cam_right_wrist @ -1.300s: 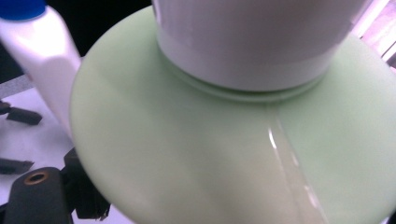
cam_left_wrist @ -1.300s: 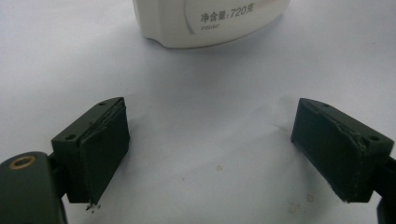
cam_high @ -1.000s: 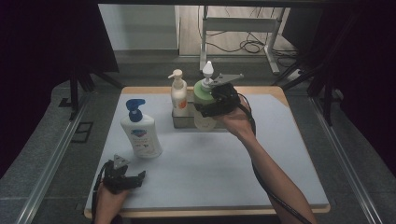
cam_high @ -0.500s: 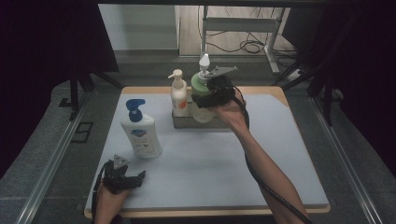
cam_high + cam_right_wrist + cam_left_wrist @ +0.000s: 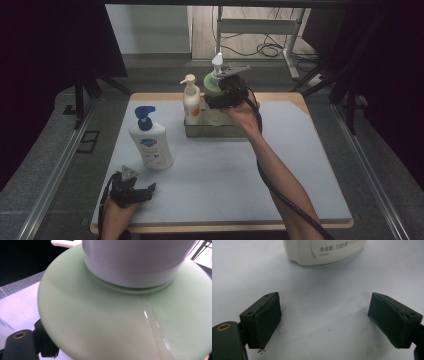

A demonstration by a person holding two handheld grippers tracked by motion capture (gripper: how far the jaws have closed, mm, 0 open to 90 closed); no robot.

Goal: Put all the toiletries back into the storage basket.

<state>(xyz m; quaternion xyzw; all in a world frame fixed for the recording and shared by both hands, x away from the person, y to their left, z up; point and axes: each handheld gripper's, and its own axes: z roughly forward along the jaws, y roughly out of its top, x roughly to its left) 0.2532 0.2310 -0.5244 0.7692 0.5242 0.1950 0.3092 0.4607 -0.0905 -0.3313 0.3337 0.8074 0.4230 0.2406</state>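
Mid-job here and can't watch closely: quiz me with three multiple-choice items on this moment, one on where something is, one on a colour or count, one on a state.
1. Where does the blue-capped pump bottle stand?
A. inside the grey tray
B. on the mat, left of the grey tray
C. off the table, on the floor

2. What colour is the shoulder of the bottle at the right gripper?
A. pale green
B. red
C. black

3. How do the left gripper's jaws stand?
A. shut on the blue-capped pump bottle
B. clamped on the tray's rim
C. open, with bare mat between them

Key: 1 B, the high view shows it alone on the mat, apart from the tray. 2 A, the green bottle fills the right gripper view with a pale green shoulder. 3 C, the left gripper view shows both pads wide apart over the mat.
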